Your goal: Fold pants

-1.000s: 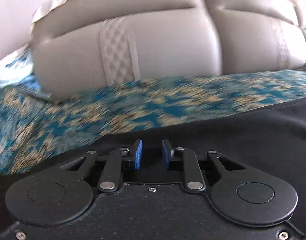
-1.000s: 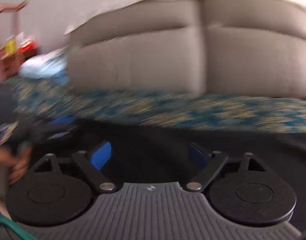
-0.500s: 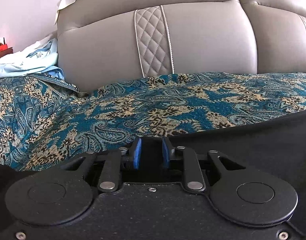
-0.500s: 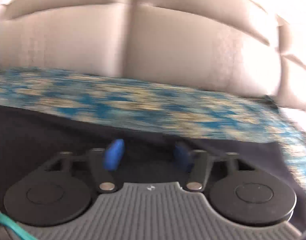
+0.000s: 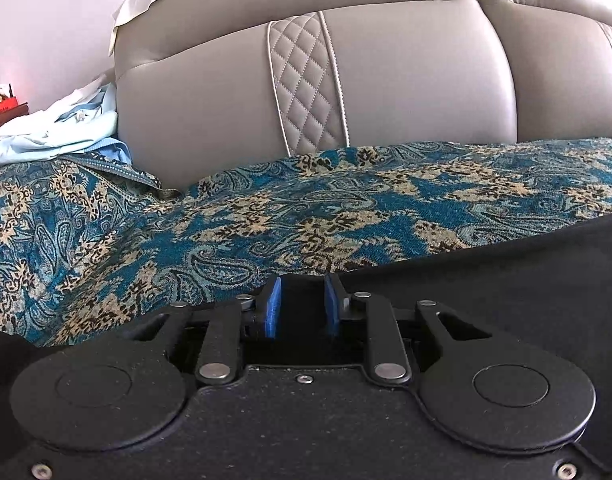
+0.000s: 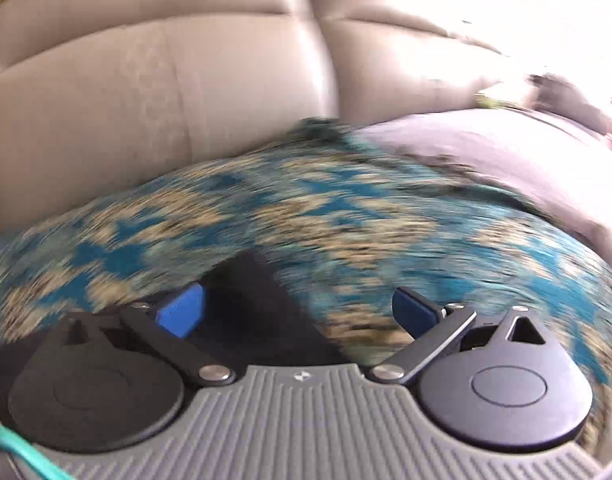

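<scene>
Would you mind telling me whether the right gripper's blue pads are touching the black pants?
Cannot tell. In the blurred right wrist view, the opening right gripper has a corner of the black pants lying between its jaws, beside the left blue pad; contact is unclear.

right gripper (image 6: 297, 312) swung across to the blanket's (image 6: 346, 208) end, jaws opening wide over black pants (image 6: 245, 300)

Pants (image 5: 506, 300) on patterned throw (image 5: 265, 220); sofa backrest (image 5: 406, 80) behind; crumpled cloth (image 5: 57, 132) far left.
</scene>
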A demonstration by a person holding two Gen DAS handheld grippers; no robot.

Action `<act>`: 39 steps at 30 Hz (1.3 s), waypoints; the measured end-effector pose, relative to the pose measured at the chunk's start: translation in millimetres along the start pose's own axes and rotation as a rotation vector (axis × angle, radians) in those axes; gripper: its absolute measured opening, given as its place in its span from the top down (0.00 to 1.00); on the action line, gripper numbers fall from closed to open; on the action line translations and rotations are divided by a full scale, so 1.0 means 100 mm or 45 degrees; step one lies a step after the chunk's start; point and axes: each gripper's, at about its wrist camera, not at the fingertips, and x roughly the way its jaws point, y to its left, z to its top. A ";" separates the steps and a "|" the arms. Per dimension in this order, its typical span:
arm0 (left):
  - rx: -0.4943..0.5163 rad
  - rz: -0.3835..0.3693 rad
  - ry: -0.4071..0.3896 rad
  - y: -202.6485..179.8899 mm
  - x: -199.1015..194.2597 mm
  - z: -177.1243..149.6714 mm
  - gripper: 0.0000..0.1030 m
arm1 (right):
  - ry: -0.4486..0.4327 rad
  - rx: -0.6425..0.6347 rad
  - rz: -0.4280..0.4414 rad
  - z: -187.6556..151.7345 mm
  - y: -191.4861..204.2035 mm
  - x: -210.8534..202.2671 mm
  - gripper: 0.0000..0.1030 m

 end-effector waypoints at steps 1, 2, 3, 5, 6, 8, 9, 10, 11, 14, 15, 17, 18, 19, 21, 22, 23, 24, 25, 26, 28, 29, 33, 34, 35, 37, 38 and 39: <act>0.003 0.003 0.000 0.00 0.00 0.00 0.77 | -0.028 0.045 -0.001 0.01 -0.06 -0.07 0.02; 0.006 0.001 -0.003 0.00 0.00 0.00 0.77 | -0.057 0.108 0.044 0.02 -0.15 -0.17 0.02; 0.006 0.000 -0.004 0.00 0.00 0.00 0.77 | -0.072 0.179 0.090 0.03 -0.24 -0.26 0.02; 0.002 -0.003 -0.004 0.00 0.00 0.00 0.77 | -0.067 0.337 0.177 0.03 -0.42 -0.48 0.02; 0.000 -0.003 -0.004 0.01 0.00 0.00 0.77 | -0.053 0.397 0.192 0.02 -0.51 -0.58 0.02; -0.001 -0.003 -0.004 0.01 0.00 0.00 0.77 | -0.010 0.516 0.191 0.00 -0.69 -0.78 0.02; -0.001 -0.003 -0.003 0.01 0.00 0.00 0.77 | -0.004 0.562 0.205 -0.03 -0.77 -0.85 0.02; -0.002 -0.004 -0.003 0.01 0.00 0.00 0.77 | -0.006 0.619 0.227 -0.08 -0.89 -0.94 0.02; -0.002 -0.005 -0.004 0.01 0.00 0.00 0.77 | -0.005 0.685 0.248 -0.16 -1.01 -1.04 0.02; -0.012 -0.005 -0.002 0.02 0.01 0.00 0.74 | 0.013 0.851 0.301 -0.46 -1.28 -1.24 0.02; -0.016 -0.002 -0.001 0.03 0.01 0.00 0.74 | 0.029 0.882 0.313 -0.55 -1.33 -1.29 0.02; -0.028 0.000 0.001 0.04 0.01 0.00 0.71 | 0.082 0.897 0.324 -0.73 -1.35 -1.36 0.02; -0.035 -0.004 0.002 0.05 0.01 0.00 0.71 | 0.114 0.880 0.329 -0.78 -1.33 -1.37 0.02; -0.040 -0.007 0.002 0.06 0.01 0.00 0.71 | 0.144 0.849 0.337 -0.81 -1.28 -1.34 0.02; -0.046 -0.010 0.003 0.06 0.01 0.01 0.71 | 0.191 0.742 0.377 -0.83 -1.14 -1.33 0.02; -0.046 -0.010 0.004 0.06 0.01 0.01 0.71 | 0.199 0.697 0.383 -0.82 -1.07 -1.31 0.02; -0.045 -0.009 0.003 0.06 0.01 0.01 0.71 | 0.216 0.650 0.383 -0.81 -0.99 -1.27 0.02; -0.045 -0.008 0.003 0.06 0.01 0.01 0.71 | 0.242 0.627 0.378 -0.80 -0.93 -1.21 0.03; -0.046 -0.009 0.003 0.07 0.01 0.01 0.71 | 0.278 0.627 0.379 -0.79 -0.89 -1.15 0.05; -0.047 -0.009 0.004 0.06 0.01 0.01 0.71 | 0.291 0.636 0.381 -0.80 -0.85 -1.10 0.05; -0.048 -0.008 0.003 0.06 0.02 0.01 0.70 | 0.267 0.583 0.358 -0.75 -0.76 -1.11 0.06; -0.049 -0.008 0.003 0.06 0.02 0.01 0.70 | 0.264 0.567 0.349 -0.74 -0.73 -1.10 0.06; -0.058 -0.011 0.004 0.07 0.02 0.01 0.70 | 0.239 0.537 0.314 -0.70 -0.62 -1.05 0.08; -0.059 -0.012 0.003 0.08 0.02 0.01 0.70 | 0.234 0.527 0.310 -0.69 -0.60 -1.02 0.08; -0.060 -0.012 0.003 0.08 0.02 0.01 0.70 | 0.227 0.513 0.305 -0.68 -0.58 -1.00 0.08; -0.063 -0.014 0.004 0.08 0.02 0.01 0.70 | 0.215 0.496 0.303 -0.67 -0.58 -1.00 0.08; -0.066 -0.016 0.004 0.08 0.02 0.00 0.70 | 0.211 0.486 0.302 -0.66 -0.58 -0.98 0.09; -0.070 -0.019 0.004 0.09 0.03 0.01 0.70 | 0.206 0.476 0.300 -0.65 -0.57 -0.97 0.09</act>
